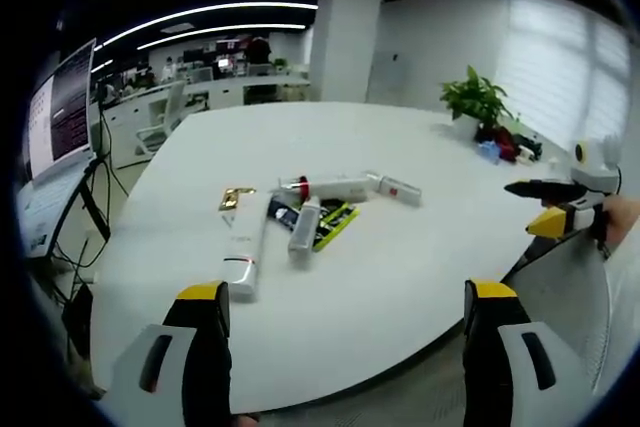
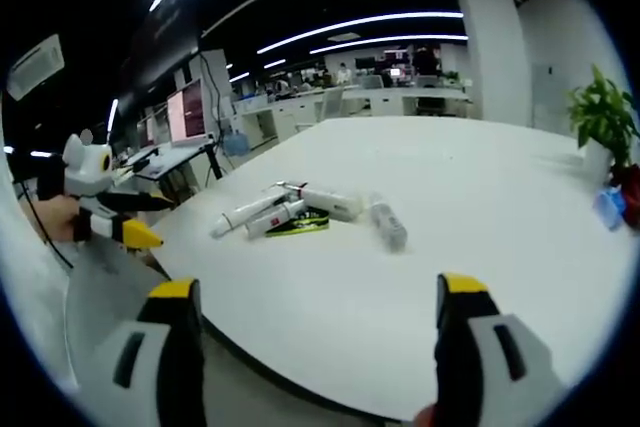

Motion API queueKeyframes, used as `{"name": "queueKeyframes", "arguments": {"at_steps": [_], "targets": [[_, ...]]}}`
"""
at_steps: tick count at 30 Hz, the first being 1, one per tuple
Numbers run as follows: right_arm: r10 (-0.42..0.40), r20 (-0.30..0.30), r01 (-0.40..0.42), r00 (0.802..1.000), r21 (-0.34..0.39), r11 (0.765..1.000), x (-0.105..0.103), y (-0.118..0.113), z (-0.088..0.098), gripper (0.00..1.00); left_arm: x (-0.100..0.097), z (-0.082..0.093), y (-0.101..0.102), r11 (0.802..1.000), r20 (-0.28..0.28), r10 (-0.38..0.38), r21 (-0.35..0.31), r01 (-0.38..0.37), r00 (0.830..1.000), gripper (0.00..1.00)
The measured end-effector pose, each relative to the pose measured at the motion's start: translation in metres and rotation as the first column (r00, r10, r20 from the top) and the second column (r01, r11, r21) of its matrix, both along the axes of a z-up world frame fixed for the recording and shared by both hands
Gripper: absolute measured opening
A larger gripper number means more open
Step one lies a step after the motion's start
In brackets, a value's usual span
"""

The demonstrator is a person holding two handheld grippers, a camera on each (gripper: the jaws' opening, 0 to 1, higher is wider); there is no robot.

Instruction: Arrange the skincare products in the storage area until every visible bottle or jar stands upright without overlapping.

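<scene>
I see skincare tubes [image 1: 300,212] lying flat mid white tabletop [image 1: 400,277], heaped and overlapping (none upright), white with dark and yellow-green packs. My left tool [image 1: 345,312] and right tool [image 2: 315,302] both released, hovering near edge.

My left gripper [image 1: 345,307] hangs at the near edge of the table [image 1: 400,187], its yellow-tipped jaws spread wide with nothing between them. My right gripper [image 2: 315,302] sits the same way at that near edge, jaws wide apart and holding nothing. In the left gripper view the right gripper shows at the table's right edge, apart from the left.
</scene>
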State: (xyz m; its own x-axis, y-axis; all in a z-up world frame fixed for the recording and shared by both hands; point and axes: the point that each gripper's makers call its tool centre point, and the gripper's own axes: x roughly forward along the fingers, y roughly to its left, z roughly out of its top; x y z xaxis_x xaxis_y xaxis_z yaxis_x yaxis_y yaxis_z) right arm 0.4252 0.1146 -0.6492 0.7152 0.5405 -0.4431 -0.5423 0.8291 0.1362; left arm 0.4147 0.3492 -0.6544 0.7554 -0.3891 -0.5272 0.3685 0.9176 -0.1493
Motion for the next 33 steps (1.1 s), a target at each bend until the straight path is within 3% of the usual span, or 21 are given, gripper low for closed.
{"name": "queueKeyframes", "arguments": {"at_steps": [33], "targets": [[-0.018,-0.019,0.018,1.000,0.013,1.000,0.0025,-0.0023,0.0031,0.97,-0.0002,-0.0009,-0.0014,1.000,-0.012,-0.010,-0.016,0.010,1.000,0.95]]}}
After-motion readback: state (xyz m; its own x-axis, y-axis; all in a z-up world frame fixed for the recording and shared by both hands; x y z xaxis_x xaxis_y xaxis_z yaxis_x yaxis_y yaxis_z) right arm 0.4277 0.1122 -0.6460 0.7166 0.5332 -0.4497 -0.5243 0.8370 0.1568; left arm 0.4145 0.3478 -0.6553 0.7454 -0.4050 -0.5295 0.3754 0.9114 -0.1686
